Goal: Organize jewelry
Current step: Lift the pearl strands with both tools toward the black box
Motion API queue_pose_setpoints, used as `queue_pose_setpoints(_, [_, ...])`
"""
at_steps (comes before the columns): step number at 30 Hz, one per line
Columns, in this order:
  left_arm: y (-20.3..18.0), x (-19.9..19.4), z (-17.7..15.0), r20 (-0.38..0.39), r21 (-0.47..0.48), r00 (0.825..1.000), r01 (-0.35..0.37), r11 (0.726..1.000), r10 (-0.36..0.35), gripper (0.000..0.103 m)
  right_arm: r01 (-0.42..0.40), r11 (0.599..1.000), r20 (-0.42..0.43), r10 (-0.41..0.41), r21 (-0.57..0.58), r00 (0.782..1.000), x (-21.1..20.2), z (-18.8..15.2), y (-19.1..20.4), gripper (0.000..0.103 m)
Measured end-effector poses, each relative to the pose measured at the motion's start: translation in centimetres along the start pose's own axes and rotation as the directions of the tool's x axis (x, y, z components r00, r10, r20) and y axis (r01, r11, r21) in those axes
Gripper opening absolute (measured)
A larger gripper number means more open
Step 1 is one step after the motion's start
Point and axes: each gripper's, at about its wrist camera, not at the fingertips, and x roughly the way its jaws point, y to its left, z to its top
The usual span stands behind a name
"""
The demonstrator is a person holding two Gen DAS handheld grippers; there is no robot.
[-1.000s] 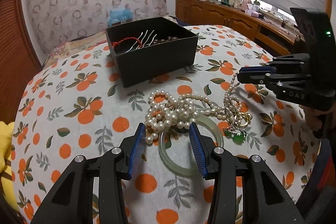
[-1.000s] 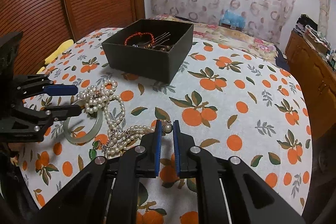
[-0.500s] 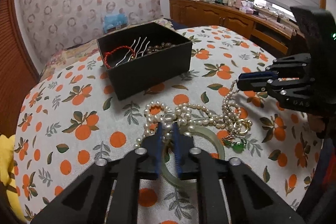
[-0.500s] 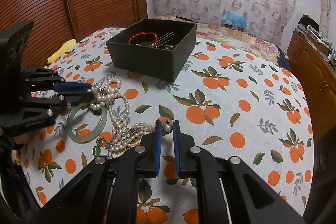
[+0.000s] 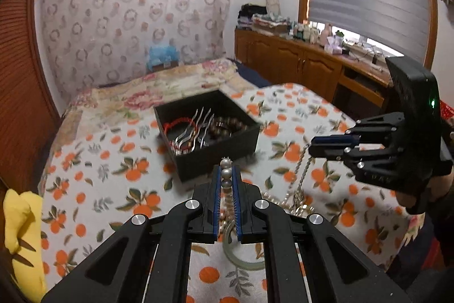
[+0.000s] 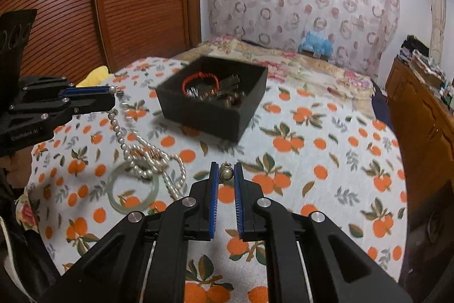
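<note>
A white pearl necklace [image 6: 122, 136] hangs in a tangle between both grippers, its lower loops on the orange-print cloth [image 6: 312, 161]. My left gripper [image 5: 226, 169] is shut on one stretch of pearls, which also shows from the side in the right wrist view, left gripper [image 6: 112, 97]. My right gripper [image 6: 226, 168] is shut on a single pearl at the clasp end; in the left wrist view the right gripper [image 5: 312, 146] has a strand dangling below it. A pale green bangle [image 6: 133, 189] lies under the tangle. The open black box [image 5: 207, 132] beyond holds a red bracelet [image 5: 178, 124], metal hairpins and brown beads.
A yellow cushion [image 5: 20, 232] sits at the table's left edge. A wooden cabinet [image 5: 298, 64] with clutter on top runs along the right wall under a blind. A floral-covered bed [image 5: 159, 93] lies behind the box, and slatted wooden doors [image 6: 71, 4] stand at the left.
My left gripper closed on the pearl strand and rose with it. The right gripper also lifted a little, so the necklace now hangs up off the cloth.
</note>
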Motion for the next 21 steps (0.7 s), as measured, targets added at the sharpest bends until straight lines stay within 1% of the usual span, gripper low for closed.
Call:
queue_pose_setpoints(2, [0.0,-0.5,1.0,0.01,-0.009,1.0,0.015,1.0,-0.015,0.007,0.001,1.0,0.019,-0.001,-0.008,1.0,-0.9,0.8,0.2,0.012])
queue_pose_setpoints(7, [-0.5,-2.4,3.5,0.064,-0.003,0.998,0.024,1.0,-0.024,0.007,0.011,1.0,0.069,-0.009,-0.026,0.998,-3.0,2.6,0.6,0.012])
queue_pose_setpoints(16, [-0.6,-4.7,6.9,0.132,0.023,0.991,-0.012,1.0,0.009,0.007,0.031,0.998,0.135,-0.024,-0.051,0.991,-5.5,5.7,0.7,0.012])
queue_pose_setpoints(21, [0.0,-5.7,8.4,0.157,0.018,0.987,-0.014,1.0,0.011,0.007,0.034,0.998,0.166,-0.025,-0.055,0.986,-6.5,7.2,0.7,0.012])
